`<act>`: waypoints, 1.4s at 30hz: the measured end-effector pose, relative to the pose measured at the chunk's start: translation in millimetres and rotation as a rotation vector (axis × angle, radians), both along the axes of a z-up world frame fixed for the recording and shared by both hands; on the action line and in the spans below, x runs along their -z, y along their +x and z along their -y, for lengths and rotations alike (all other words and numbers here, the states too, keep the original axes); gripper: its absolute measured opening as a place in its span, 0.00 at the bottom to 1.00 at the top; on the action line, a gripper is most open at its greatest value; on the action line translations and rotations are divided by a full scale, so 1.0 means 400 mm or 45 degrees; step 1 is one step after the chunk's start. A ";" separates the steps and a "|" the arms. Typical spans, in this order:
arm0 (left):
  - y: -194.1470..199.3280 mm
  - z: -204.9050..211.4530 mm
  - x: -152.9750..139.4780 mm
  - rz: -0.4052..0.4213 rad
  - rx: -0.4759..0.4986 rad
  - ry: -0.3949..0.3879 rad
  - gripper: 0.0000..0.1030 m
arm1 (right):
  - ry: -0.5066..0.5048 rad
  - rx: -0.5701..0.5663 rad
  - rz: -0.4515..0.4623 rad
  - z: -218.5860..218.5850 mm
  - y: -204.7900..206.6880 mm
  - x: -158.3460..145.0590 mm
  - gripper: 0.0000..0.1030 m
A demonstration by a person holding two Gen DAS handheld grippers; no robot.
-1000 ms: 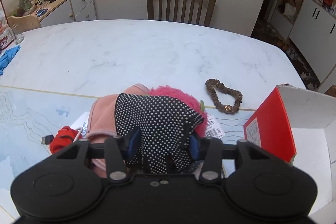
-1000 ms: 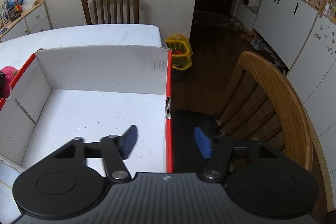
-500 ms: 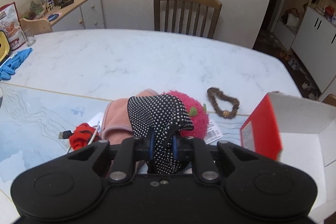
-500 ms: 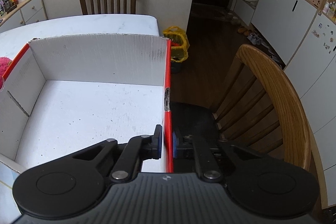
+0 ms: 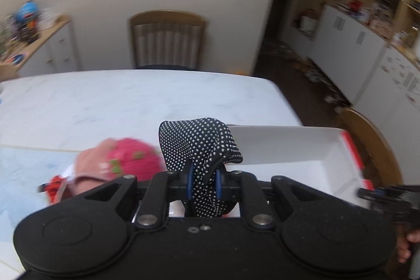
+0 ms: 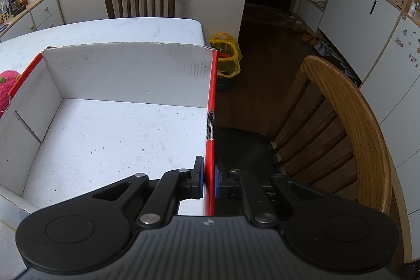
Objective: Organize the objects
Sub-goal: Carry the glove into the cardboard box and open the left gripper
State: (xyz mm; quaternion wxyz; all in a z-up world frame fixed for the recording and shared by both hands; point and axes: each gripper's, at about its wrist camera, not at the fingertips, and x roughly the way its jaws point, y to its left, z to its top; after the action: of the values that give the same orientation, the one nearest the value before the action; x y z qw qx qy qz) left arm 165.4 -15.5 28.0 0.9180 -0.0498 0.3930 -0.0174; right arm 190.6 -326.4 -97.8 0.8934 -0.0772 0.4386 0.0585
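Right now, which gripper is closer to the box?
Right. The right gripper is clamped on the box at its red side wall. The left gripper hangs above the box's other side, holding a spotted glove.

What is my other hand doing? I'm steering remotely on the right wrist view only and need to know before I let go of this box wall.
Observer: The left gripper is shut on a black fabric glove with white dots, lifted off the table.
Operator: Where is it relative to the box?
Observer: The glove hangs in front of the white cardboard box with red outside, near its left side.
Operator: Anything left on the table there?
Observer: Beside the pink fuzzy plush toy, a peach cloth and a small red item lie on the white marble table.
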 end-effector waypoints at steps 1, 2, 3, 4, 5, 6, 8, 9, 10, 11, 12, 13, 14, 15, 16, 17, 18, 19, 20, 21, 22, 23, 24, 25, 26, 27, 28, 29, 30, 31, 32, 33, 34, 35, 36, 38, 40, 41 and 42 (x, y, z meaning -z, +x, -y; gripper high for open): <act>0.006 0.026 -0.001 -0.004 0.033 -0.006 0.13 | 0.002 -0.002 -0.003 0.000 0.000 -0.001 0.07; 0.012 0.053 0.002 -0.012 0.067 -0.012 0.13 | 0.009 -0.003 -0.006 0.002 0.001 -0.002 0.07; 0.018 0.081 0.008 -0.018 0.101 -0.014 0.13 | 0.016 -0.003 -0.009 0.004 0.002 -0.002 0.07; 0.025 0.108 0.015 -0.027 0.131 -0.013 0.13 | 0.020 -0.004 -0.012 0.004 0.003 -0.002 0.07; 0.033 0.133 0.026 -0.037 0.159 -0.013 0.13 | 0.024 -0.004 -0.014 0.004 0.003 -0.003 0.07; 0.042 0.158 0.038 -0.048 0.188 -0.012 0.13 | 0.031 -0.003 -0.017 0.004 0.003 -0.004 0.07; 0.053 0.202 0.068 -0.075 0.242 -0.008 0.13 | 0.045 -0.008 -0.022 0.005 0.000 -0.005 0.07; 0.058 0.221 0.084 -0.091 0.264 -0.012 0.13 | 0.047 -0.015 -0.023 0.004 -0.001 -0.005 0.07; 0.069 0.239 0.098 -0.109 0.286 -0.015 0.13 | 0.046 -0.020 -0.022 0.003 -0.003 -0.004 0.07; 0.075 0.258 0.110 -0.121 0.308 -0.011 0.13 | 0.047 -0.023 -0.023 0.003 -0.003 -0.005 0.07; 0.082 0.276 0.121 -0.128 0.326 0.000 0.13 | 0.049 -0.025 -0.024 0.004 -0.004 -0.005 0.07; 0.089 0.293 0.132 -0.135 0.347 0.014 0.13 | 0.051 -0.028 -0.026 0.005 -0.004 -0.005 0.07; 0.093 0.306 0.142 -0.141 0.369 0.028 0.13 | 0.055 -0.031 -0.027 0.007 -0.004 -0.005 0.07; 0.099 0.319 0.153 -0.150 0.382 0.037 0.13 | 0.058 -0.036 -0.028 0.008 -0.004 -0.005 0.07; 0.109 0.328 0.163 -0.163 0.395 0.042 0.13 | 0.060 -0.040 -0.028 0.009 -0.005 -0.005 0.07; 0.118 0.340 0.174 -0.176 0.412 0.048 0.13 | 0.061 -0.044 -0.027 0.010 -0.005 -0.005 0.07; 0.126 0.349 0.184 -0.187 0.425 0.057 0.13 | 0.061 -0.047 -0.028 0.010 -0.005 -0.005 0.07; 0.135 0.360 0.194 -0.198 0.439 0.072 0.13 | 0.062 -0.048 -0.030 0.010 -0.006 -0.006 0.07; 0.143 0.372 0.206 -0.212 0.459 0.087 0.13 | 0.066 -0.048 -0.033 0.011 -0.006 -0.007 0.07; 0.149 0.383 0.214 -0.222 0.483 0.097 0.13 | 0.068 -0.047 -0.036 0.012 -0.005 -0.007 0.07; 0.153 0.395 0.221 -0.229 0.509 0.104 0.13 | 0.066 -0.050 -0.037 0.012 -0.006 -0.008 0.07; 0.160 0.405 0.230 -0.238 0.535 0.110 0.13 | 0.063 -0.055 -0.036 0.011 -0.008 -0.008 0.07; 0.165 0.412 0.238 -0.249 0.562 0.114 0.13 | 0.059 -0.058 -0.035 0.011 -0.009 -0.008 0.07; 0.177 0.425 0.247 -0.259 0.581 0.122 0.13 | 0.058 -0.058 -0.034 0.011 -0.009 -0.008 0.07; 0.184 0.433 0.257 -0.271 0.596 0.128 0.13 | 0.060 -0.055 -0.037 0.011 -0.010 -0.009 0.07; 0.192 0.439 0.266 -0.284 0.611 0.128 0.13 | 0.061 -0.051 -0.041 0.011 -0.010 -0.009 0.07; 0.199 0.443 0.274 -0.296 0.624 0.121 0.13 | 0.061 -0.048 -0.043 0.011 -0.010 -0.009 0.07; 0.205 0.447 0.282 -0.307 0.637 0.115 0.13 | 0.057 -0.048 -0.044 0.009 -0.010 -0.009 0.07; 0.211 0.452 0.289 -0.319 0.648 0.114 0.13 | 0.051 -0.051 -0.043 0.007 -0.010 -0.009 0.07; 0.218 0.457 0.298 -0.333 0.656 0.117 0.13 | 0.045 -0.052 -0.044 0.006 -0.010 -0.009 0.07; 0.225 0.462 0.307 -0.350 0.661 0.120 0.13 | 0.043 -0.050 -0.046 0.005 -0.010 -0.009 0.07; 0.231 0.463 0.316 -0.367 0.662 0.116 0.13 | 0.042 -0.046 -0.049 0.003 -0.008 -0.010 0.07; 0.236 0.462 0.324 -0.385 0.662 0.106 0.13 | 0.039 -0.043 -0.051 0.001 -0.007 -0.011 0.07; 0.245 0.466 0.335 -0.405 0.660 0.095 0.14 | 0.034 -0.043 -0.052 -0.001 -0.007 -0.011 0.07; 0.251 0.466 0.343 -0.424 0.657 0.086 0.14 | 0.028 -0.044 -0.053 -0.003 -0.005 -0.012 0.07; 0.263 0.465 0.360 -0.462 0.659 0.072 0.14 | 0.023 -0.043 -0.055 -0.007 -0.004 -0.012 0.07; 0.272 0.465 0.374 -0.493 0.660 0.069 0.14 | 0.024 -0.040 -0.057 -0.007 -0.003 -0.011 0.07; 0.275 0.464 0.381 -0.506 0.662 0.067 0.14 | 0.026 -0.039 -0.059 -0.008 -0.003 -0.011 0.07; 0.276 0.464 0.386 -0.514 0.665 0.065 0.15 | 0.027 -0.037 -0.059 -0.007 -0.003 -0.012 0.07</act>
State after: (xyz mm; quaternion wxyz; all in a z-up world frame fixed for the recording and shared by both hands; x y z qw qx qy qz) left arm 276.0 -201.1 -126.3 0.7872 0.0733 0.5666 -0.2320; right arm 189.4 -323.6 -93.2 0.8828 -0.0728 0.4575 0.0779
